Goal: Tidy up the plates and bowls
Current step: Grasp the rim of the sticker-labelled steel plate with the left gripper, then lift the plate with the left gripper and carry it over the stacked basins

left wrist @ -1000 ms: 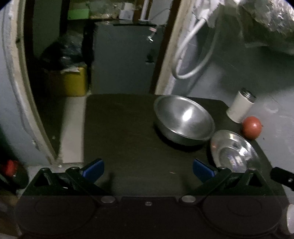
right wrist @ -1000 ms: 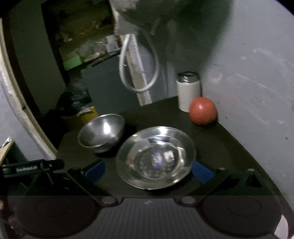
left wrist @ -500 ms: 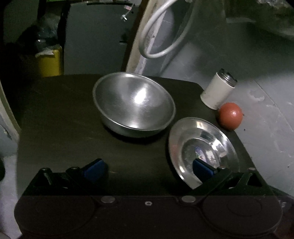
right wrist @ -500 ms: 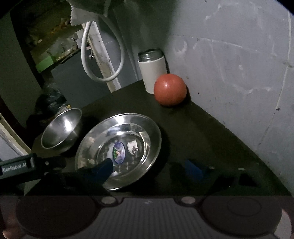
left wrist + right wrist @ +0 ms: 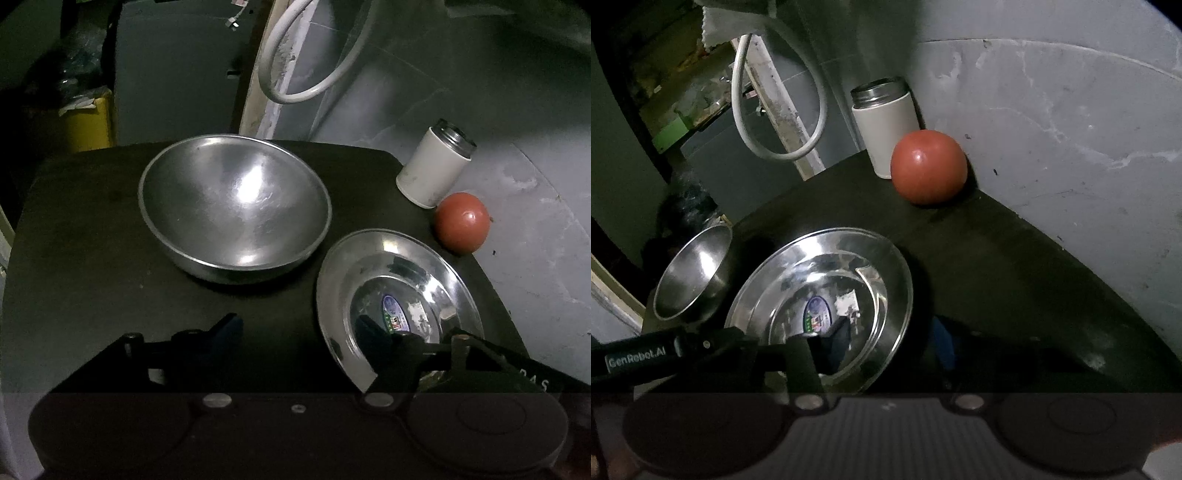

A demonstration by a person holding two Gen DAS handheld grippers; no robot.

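Closing fingers (image 5: 945,347) since earlier, plate (image 5: 886,266) between

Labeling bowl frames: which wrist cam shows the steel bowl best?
Left wrist: the steel bowl sits central and unobstructed, full rim and interior visible. In the right wrist view the bowl is small, foreshortened at the left edge, beside the plate.

left gripper (image 5: 713,345): white lettering "genrobot.ai" on its black arm, right wrist view
right gripper (image 5: 480,360): letters "das", possibly part of a longer word
plate (image 5: 886,266): oval sticker, print unreadable
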